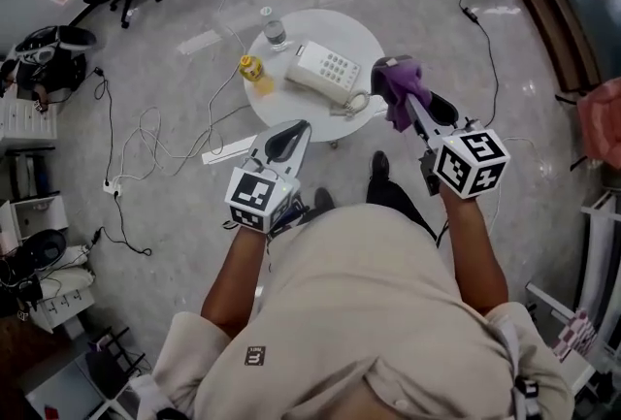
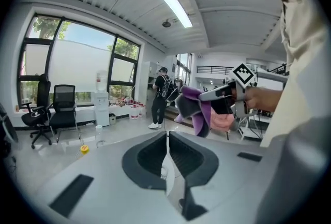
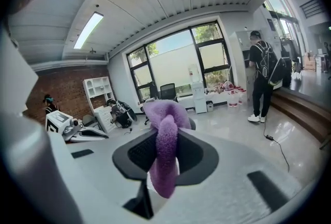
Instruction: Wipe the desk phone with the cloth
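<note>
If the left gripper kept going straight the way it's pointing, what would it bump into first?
Most likely the desk phone on the round table: the left gripper aims at it, though height is hard to judge.

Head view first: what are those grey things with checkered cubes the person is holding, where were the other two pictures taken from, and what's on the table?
There is no robot here. A camera on a person's head looks down at that person, who holds a gripper in each hand. The cubes are parts of the grippers. The other two pictures come from a camera riding on each gripper, looking along its jaws. The left gripper is shut and empty. The right gripper is shut on a purple cloth. On the round white table are a white desk phone, a bottle and a small yellow object.
</note>
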Tool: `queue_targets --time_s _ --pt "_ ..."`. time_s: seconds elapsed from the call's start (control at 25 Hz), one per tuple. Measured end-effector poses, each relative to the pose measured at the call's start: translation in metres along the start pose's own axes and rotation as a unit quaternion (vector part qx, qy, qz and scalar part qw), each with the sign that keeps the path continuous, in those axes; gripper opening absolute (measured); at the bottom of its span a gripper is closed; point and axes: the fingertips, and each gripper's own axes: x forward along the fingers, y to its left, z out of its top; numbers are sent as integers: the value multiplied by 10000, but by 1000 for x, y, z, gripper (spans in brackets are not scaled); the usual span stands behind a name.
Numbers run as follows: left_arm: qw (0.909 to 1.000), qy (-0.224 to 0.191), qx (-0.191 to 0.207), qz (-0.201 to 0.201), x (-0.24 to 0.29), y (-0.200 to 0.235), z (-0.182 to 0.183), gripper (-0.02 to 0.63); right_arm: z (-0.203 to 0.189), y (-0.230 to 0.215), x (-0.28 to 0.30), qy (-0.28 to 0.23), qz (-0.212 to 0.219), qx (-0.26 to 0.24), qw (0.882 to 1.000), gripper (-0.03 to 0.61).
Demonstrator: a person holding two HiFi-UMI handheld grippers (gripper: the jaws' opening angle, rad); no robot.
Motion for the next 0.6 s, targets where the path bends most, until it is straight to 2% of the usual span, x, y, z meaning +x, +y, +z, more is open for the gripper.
queue_targets --time_s 0.28,0.4,0.6 --pt "9981 194 -506 307 21 19 -15 14 15 -16 40 190 417 -143 9988 69" --pt "9965 238 -739 316 43 21 -20 14 13 -33 50 321 429 -109 9985 69" --pt "9949 441 -875 232 75 22 -36 14 -1 -41 67 555 528 -54 9970 69"
